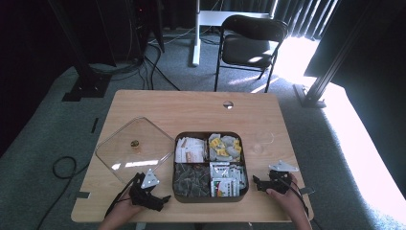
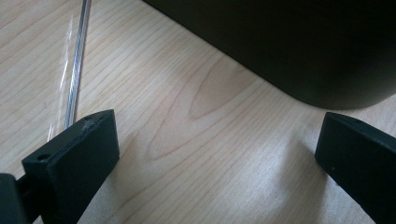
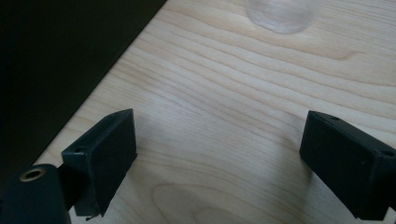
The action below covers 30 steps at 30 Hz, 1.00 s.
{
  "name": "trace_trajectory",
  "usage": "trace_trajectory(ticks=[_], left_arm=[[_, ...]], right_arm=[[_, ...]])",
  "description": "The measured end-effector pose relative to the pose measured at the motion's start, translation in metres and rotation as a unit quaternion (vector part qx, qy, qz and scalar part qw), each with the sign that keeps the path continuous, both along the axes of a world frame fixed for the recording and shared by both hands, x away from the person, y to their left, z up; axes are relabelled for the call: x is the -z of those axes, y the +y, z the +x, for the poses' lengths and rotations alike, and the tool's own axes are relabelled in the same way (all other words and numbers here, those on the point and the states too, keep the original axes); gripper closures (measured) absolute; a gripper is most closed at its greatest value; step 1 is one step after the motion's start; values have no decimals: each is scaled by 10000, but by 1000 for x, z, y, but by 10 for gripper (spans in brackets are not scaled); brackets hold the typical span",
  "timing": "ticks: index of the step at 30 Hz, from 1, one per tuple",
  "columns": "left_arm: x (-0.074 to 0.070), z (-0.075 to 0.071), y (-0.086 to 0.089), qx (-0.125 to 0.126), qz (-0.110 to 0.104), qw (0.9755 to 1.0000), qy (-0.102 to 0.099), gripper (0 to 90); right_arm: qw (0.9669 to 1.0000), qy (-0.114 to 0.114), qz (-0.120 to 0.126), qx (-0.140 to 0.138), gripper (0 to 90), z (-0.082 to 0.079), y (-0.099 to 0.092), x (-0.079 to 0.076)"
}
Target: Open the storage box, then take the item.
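While both tools rest on the bench beside the box [image 1: 209, 195], I see my left tool [image 1: 160, 201] wide and empty, the box wall just to its right; my right tool [image 1: 257, 184] is wide and empty too, the box just left of it. One box, four compartments, one clear lid [image 1: 135, 148] lying off to the left, one small cup [image 1: 263, 140].

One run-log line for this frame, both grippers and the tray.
left gripper: open, empty, left of tray | right gripper: open, empty, right of tray | lid: off, left of tray | glass: beyond right gripper
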<state>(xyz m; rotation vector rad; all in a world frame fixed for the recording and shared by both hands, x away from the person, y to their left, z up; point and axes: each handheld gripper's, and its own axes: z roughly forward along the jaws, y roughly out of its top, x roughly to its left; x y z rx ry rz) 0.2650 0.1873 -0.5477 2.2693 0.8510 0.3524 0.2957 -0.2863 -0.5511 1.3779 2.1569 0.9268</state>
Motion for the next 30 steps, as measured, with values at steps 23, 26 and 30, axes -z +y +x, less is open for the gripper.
trace_trajectory(ticks=[23,26,30], left_arm=[[0,0,-1,-49,-10,10000,-5,0],[0,0,-1,-48,-9,10000,-10,0],[0,0,-1,-50,-9,10000,-5,0]], right_arm=[[9991,189,63,-365,125,-13,4,-21],[9991,123,177,-366,126,-15,5,-27],[9987,-21,255,-441,130,-17,9,-37]])
